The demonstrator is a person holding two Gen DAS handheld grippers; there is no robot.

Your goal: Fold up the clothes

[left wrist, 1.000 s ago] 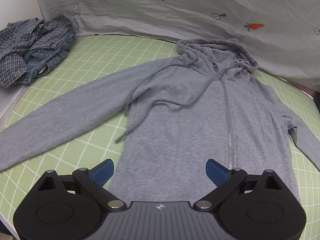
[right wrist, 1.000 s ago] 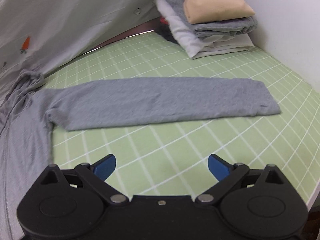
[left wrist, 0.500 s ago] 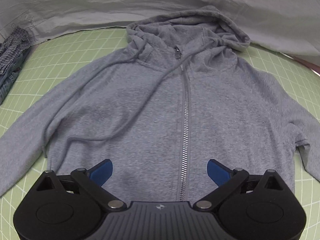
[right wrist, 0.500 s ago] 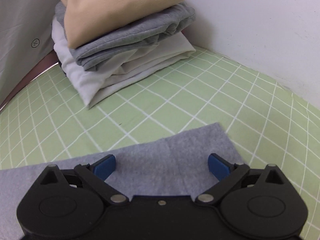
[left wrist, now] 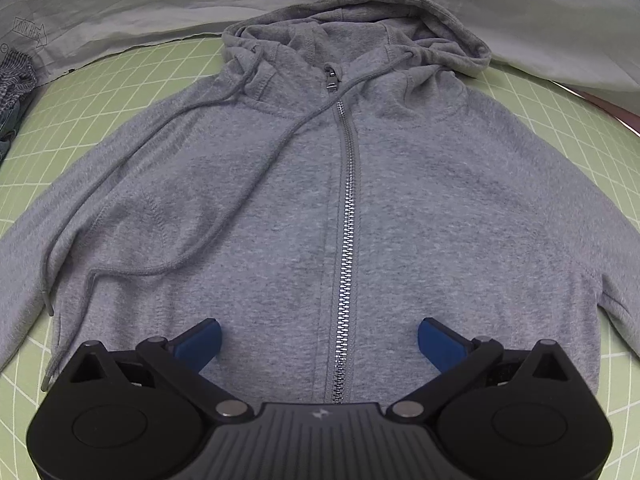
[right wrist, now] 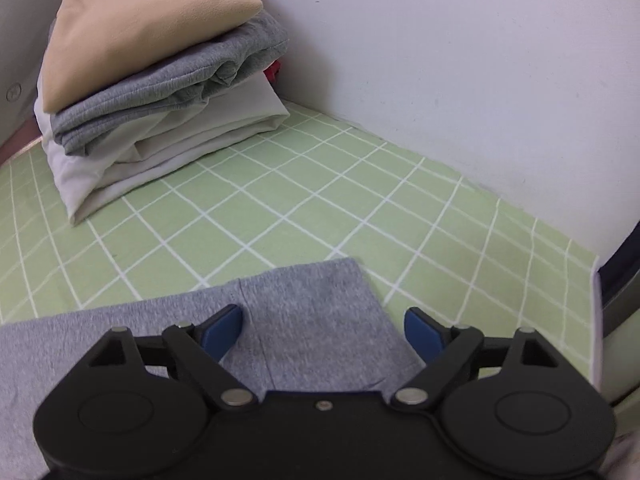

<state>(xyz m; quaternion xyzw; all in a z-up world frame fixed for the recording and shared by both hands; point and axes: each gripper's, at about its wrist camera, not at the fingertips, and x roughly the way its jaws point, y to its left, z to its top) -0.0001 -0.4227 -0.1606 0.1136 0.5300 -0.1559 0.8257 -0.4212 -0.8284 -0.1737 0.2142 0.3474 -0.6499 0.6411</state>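
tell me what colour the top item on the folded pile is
Pale peach-beige top item, on the folded pile; clearest in the right wrist view.

Your grey hoodie [left wrist: 440, 208] lies flat and face up on the green checked mat, zipped to the neck, directly ahead of your left tool. Its hood [left wrist: 360, 16] is bunched at the far end. Both drawstrings [left wrist: 224, 216] trail loose across the chest, left of the zip. One sleeve [right wrist: 304, 320] lies flat with its cuff end beneath your right tool. Past that sleeve you have a stack of folded clothes [right wrist: 160, 80], tan on top.
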